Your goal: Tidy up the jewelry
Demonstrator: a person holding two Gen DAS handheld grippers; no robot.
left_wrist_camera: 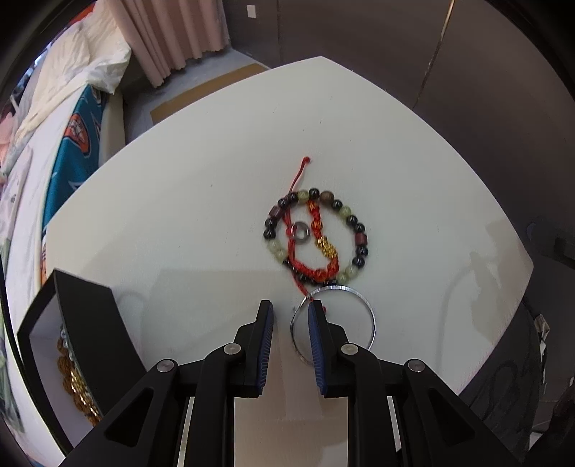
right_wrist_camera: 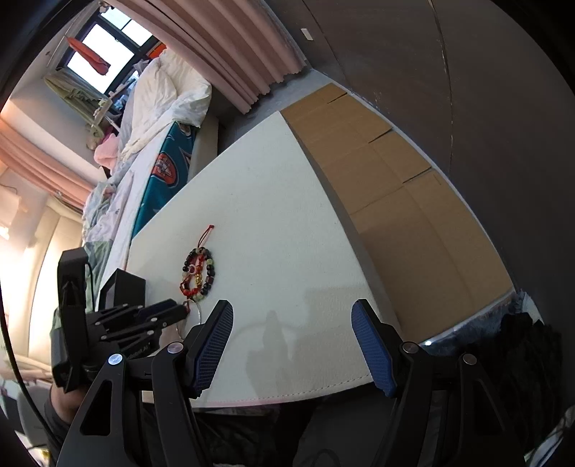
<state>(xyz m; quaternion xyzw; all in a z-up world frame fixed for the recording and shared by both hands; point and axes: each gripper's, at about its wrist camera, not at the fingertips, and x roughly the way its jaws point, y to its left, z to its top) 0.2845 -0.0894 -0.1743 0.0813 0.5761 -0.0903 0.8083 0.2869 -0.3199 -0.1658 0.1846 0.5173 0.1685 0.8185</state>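
Note:
A silver bangle (left_wrist_camera: 368, 316) lies on the white table (left_wrist_camera: 215, 179). My left gripper (left_wrist_camera: 290, 309) is open, its right finger (left_wrist_camera: 318, 345) inside the bangle and its left finger outside, straddling the rim without closing on it. Beyond it lie a beaded bracelet (left_wrist_camera: 354, 222), a red cord bracelet with gold beads (left_wrist_camera: 316, 251) and a small silver ring (left_wrist_camera: 299, 231). A black jewelry box (left_wrist_camera: 90, 323) at the left holds gold chains (left_wrist_camera: 77, 388). My right gripper (right_wrist_camera: 291, 316) is open and empty near the table's front edge; the left gripper (right_wrist_camera: 172, 312) and bracelets (right_wrist_camera: 197, 273) show there.
A bed with white bedding and a teal cover (left_wrist_camera: 72, 154) stands left of the table. Cardboard sheets (right_wrist_camera: 395, 179) lie on the floor to the right. Pink curtains (left_wrist_camera: 169, 32) hang behind. A dark wall lies beyond the table.

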